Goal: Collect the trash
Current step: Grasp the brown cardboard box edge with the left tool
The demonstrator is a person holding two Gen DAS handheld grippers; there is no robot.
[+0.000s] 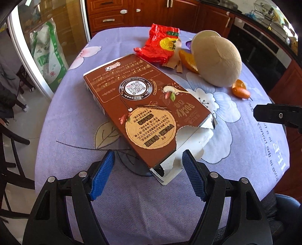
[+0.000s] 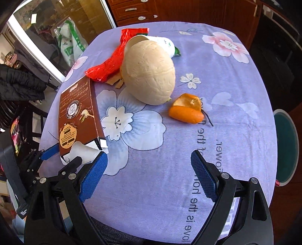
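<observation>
Lying between open left claw (image 1: 149,173): torn box (image 1: 143,105).

This is looking like a home kitchen with a dining corner. Reddish-brown wooden cabinets (image 1: 113,17) with pale handles are running along the far wall, and a built-in oven (image 1: 260,50) is sitting under a dark counter where a wire dish rack (image 1: 264,13) is standing. A lilac flowered tablecloth (image 2: 207,141) is covering the round table, a large green-and-white sack (image 1: 51,54) is leaning behind a glass sliding door (image 1: 28,49), and a dark chair (image 1: 11,150) is standing beside the table.
</observation>
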